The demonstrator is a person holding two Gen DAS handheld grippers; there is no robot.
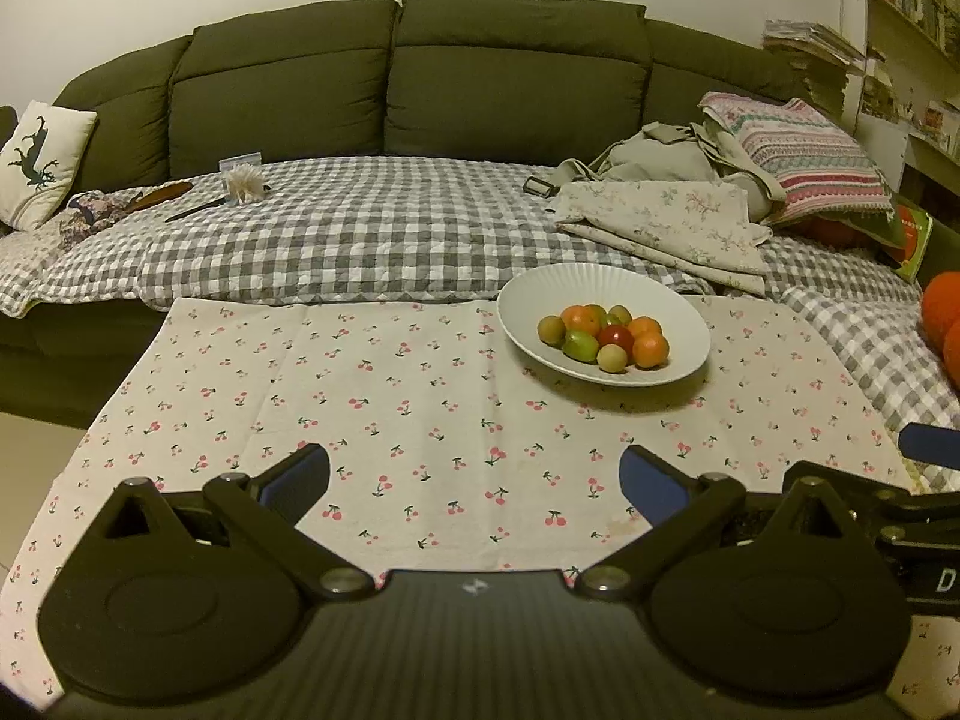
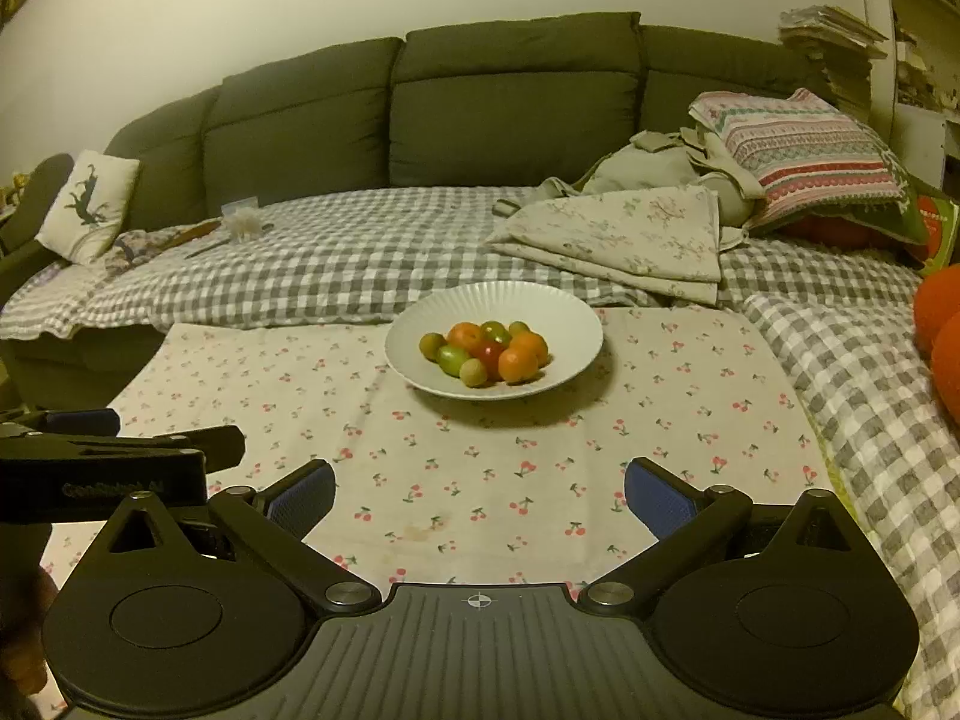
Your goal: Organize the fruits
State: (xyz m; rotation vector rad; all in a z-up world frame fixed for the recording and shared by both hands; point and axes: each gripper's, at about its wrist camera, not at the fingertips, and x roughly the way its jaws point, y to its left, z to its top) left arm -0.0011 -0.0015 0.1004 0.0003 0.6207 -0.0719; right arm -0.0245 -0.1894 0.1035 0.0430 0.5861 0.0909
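A white ribbed bowl (image 1: pixel 540 291) stands on the cherry-print cloth (image 1: pixel 360 396) and holds several small fruits (image 1: pixel 606 336): orange, green, yellowish and one red. It also shows in the right wrist view (image 2: pixel 510 300) with the fruits (image 2: pixel 486 351). My left gripper (image 1: pixel 474 480) is open and empty, low over the cloth, well short of the bowl. My right gripper (image 2: pixel 480 495) is open and empty too, facing the bowl from the near edge. Each gripper shows at the edge of the other's view.
A green sofa (image 1: pixel 396 78) with a grey checked cover (image 1: pixel 360 240) lies behind the cloth. Folded floral cloth (image 1: pixel 660 228), a striped pillow (image 1: pixel 810 162) and orange round things (image 1: pixel 942 312) sit to the right. A white cushion (image 1: pixel 36 162) lies far left.
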